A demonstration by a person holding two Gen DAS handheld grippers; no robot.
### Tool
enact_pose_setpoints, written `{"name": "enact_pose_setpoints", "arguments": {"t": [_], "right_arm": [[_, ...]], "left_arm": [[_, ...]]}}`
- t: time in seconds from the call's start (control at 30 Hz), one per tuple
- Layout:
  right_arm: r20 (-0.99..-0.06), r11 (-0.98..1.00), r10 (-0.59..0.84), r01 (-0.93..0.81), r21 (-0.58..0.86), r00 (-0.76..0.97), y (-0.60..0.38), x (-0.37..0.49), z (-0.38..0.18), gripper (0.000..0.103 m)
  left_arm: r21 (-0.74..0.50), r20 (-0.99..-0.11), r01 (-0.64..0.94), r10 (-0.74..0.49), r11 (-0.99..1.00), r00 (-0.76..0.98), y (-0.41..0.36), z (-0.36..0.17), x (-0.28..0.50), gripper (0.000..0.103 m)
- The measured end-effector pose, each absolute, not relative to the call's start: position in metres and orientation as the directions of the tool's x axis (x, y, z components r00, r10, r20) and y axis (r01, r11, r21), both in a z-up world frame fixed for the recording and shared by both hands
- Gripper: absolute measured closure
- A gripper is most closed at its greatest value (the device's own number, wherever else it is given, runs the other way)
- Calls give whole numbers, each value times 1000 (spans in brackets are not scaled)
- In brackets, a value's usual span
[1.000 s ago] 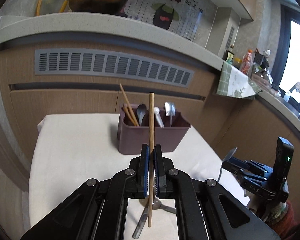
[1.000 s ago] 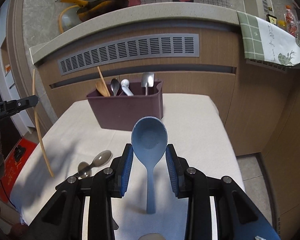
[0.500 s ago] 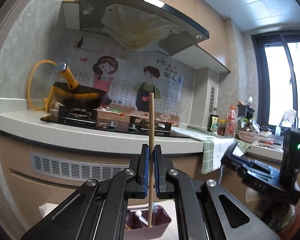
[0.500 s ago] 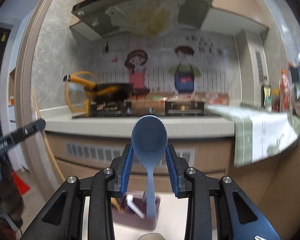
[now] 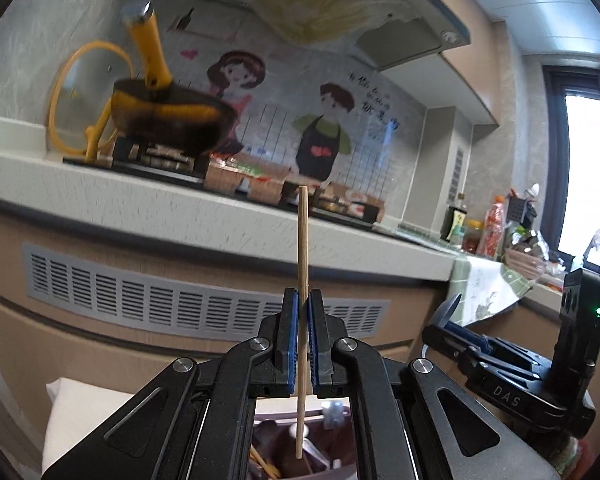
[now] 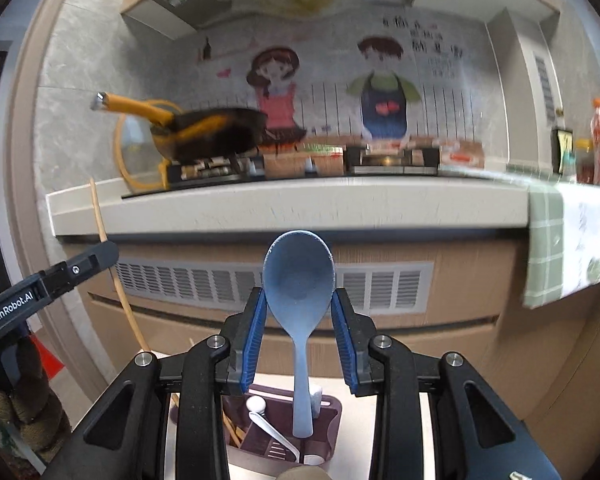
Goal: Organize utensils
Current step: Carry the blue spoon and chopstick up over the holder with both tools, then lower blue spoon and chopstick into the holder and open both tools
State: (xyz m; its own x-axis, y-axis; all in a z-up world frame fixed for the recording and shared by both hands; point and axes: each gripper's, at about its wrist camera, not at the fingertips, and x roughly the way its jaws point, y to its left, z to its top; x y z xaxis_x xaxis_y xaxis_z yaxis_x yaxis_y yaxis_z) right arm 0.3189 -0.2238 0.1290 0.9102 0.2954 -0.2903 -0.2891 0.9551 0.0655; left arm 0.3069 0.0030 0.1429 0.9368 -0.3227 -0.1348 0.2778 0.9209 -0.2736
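The right gripper [image 6: 298,316] fingers [image 6: 256,332] clamp a blue spoon [image 6: 299,280] upright above the maroon utensil caddy [image 6: 284,436].

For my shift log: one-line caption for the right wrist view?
Right gripper holds a blue spoon upright above the maroon utensil caddy.

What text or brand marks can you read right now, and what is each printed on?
"GenRobot.AI": white print on the side of the left gripper, seen from the right wrist.
"DAS": raised letters on the body of the right gripper, seen from the left wrist.
Chinese characters on the wall mural: too blurred to read.
Bottle labels on the counter: too small.
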Motion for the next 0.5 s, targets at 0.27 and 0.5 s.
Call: {"name": "enact_pose_setpoints", "arguments": {"t": [0.27,0.5], "right_arm": [[-393,953,302,-287,97,869,-216,362,82,73],[-490,959,279,-263,102,826,-215,384,38,73]], "left_arm": [[-359,-279,249,-358,899,891,6,83,358,98],[-394,-383,238,-393,888,836,-3,36,376,98]]}}
